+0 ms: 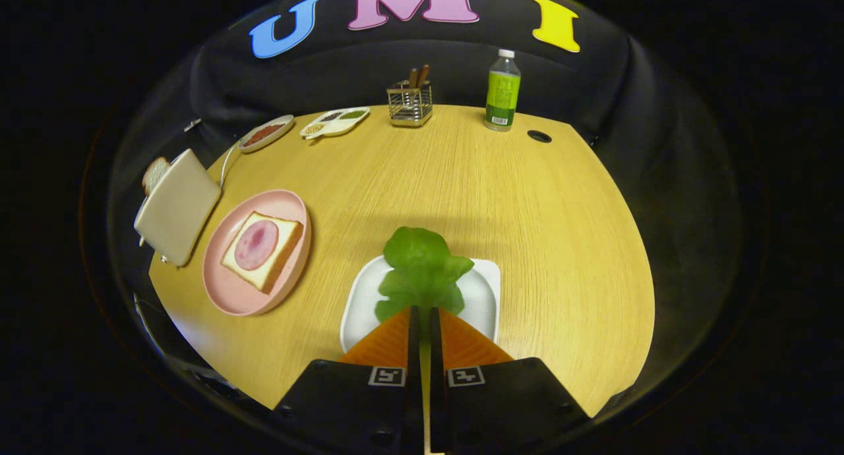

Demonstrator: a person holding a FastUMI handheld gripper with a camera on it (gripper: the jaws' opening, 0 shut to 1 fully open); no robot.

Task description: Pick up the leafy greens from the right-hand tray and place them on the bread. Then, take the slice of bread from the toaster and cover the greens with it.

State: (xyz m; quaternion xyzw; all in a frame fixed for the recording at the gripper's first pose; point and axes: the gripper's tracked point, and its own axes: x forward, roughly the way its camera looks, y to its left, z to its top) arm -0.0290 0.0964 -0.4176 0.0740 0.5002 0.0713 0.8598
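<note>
Leafy greens (422, 267) — a frilly, bright green lettuce leaf — are pinched by their near stem end in the claw (422, 316), whose two fingers are clenched on it with barely a sliver between them. The leaf fans out just ahead of the fingertips, above the white, rounded-square tray (359, 310) on the pale wooden tabletop (527, 198); whether it has cleared the tray I cannot tell.

From where I stand, the job now is the carry. The round pink plate (227, 290) sits off to the left, near the tray, bearing a square slice of bread (280, 250) topped with a pink round of ham (256, 244). I'd keep the grip firm, lift well clear of the tray's rim, then swing left slowly — a floppy leaf will sway — and let go only once it hangs centred over the ham. The cream-coloured toaster (177, 208), with a brown-crusted slice (155, 173) poking from it, stands just beyond the plate; steer short of it.
</note>
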